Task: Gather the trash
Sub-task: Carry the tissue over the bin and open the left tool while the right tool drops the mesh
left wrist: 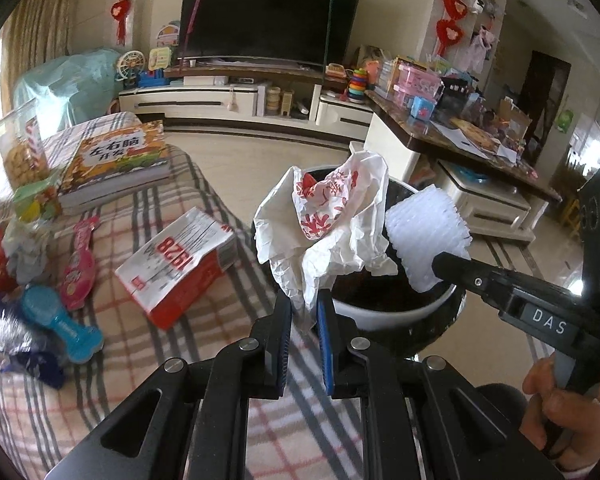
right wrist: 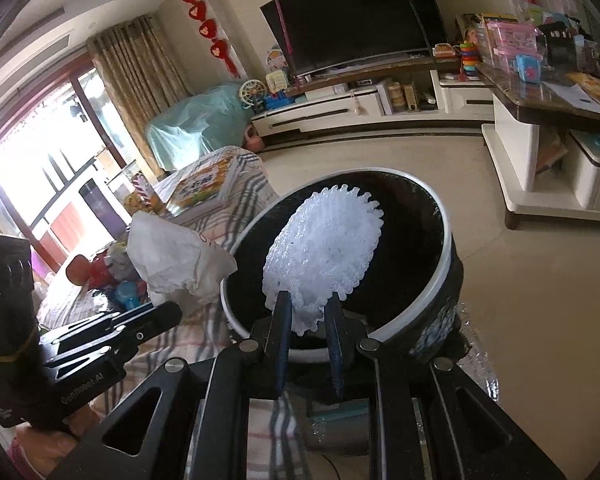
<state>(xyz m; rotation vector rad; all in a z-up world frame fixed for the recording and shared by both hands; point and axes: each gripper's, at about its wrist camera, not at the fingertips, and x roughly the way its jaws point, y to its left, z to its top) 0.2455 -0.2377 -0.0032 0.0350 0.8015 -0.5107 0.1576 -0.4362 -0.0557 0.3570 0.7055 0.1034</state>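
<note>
The plaid bed cover (left wrist: pixel 148 344) is carrying what is left of the mess: a thick book (left wrist: pixel 116 164), a red and white packet (left wrist: pixel 176 264), a blue bottle (left wrist: pixel 60 320) and small wrappers. These are lying well apart from the bin, so I judge they are waiting for later trips.

The black trash bin (right wrist: pixel 440 264) with its white rim is standing just beside the bed, close enough that both hands are reaching it without walking.

The left claw (left wrist: pixel 305 312) is clenching on the lower corner of a crumpled white plastic bag (left wrist: pixel 332 216) with red print, and is holding it over the near rim of the bin.

The right claw (right wrist: pixel 306 312) is grasping the bottom edge of a white foam net (right wrist: pixel 324 248), which is hanging directly above the dark opening. Both pieces seem ready for dropping, I think, but neither is inside yet.
</note>
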